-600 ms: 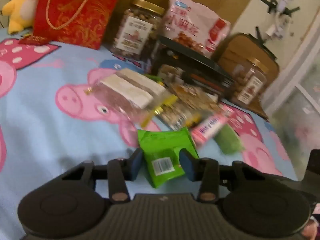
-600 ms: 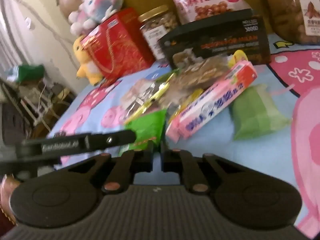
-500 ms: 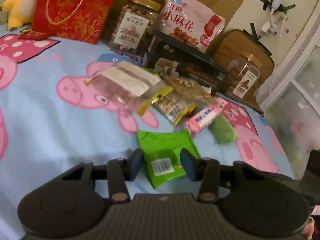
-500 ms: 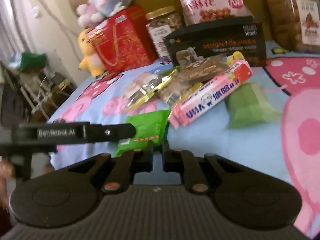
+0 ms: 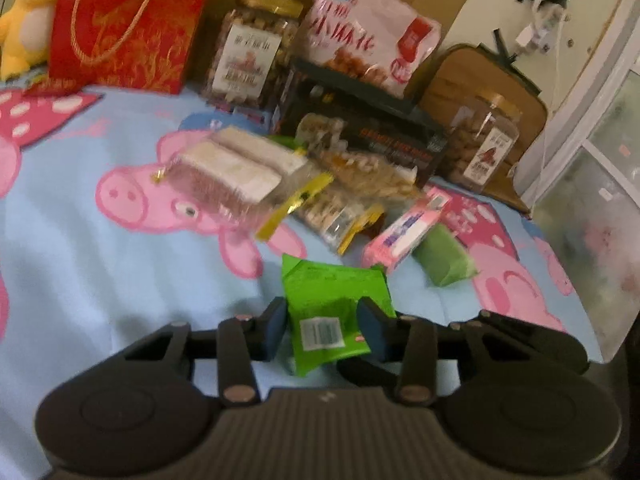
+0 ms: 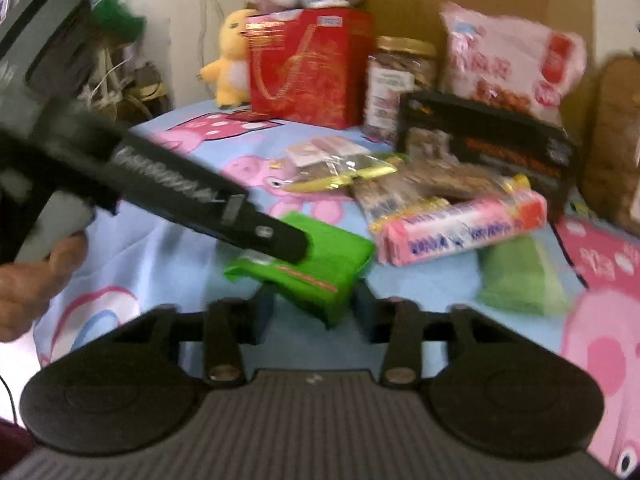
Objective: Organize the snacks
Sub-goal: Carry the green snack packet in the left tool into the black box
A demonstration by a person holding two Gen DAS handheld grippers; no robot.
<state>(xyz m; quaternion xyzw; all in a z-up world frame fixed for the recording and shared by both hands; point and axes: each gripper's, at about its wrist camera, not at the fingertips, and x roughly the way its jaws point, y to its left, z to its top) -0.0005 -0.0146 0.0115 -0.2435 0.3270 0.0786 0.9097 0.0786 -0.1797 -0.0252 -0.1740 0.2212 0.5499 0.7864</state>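
Your left tool is clamped on the green snack packet: both pads press its sides, with the barcode end nearest the tool's body and the rest sticking out ahead. From the right wrist view, the packet hangs tilted off the tip of that tool, clear of the bed sheet, and your left hand grips the handle at the frame's left edge.

Your right tool has its fingers apart. The near corner of the green snack packet dips between them, but neither pad appears to press on it.

Just beyond the left tool's tips and a little to the right lie a pink box and a pale green packet, touching each other. Ahead and slightly left is a heap of clear snack bags. Behind those stands a black box, with a pink bag leaning above it and a gold-lidded jar to its left. A second jar stands to its right. Far ahead on the left are a red gift bag and a yellow plush toy.
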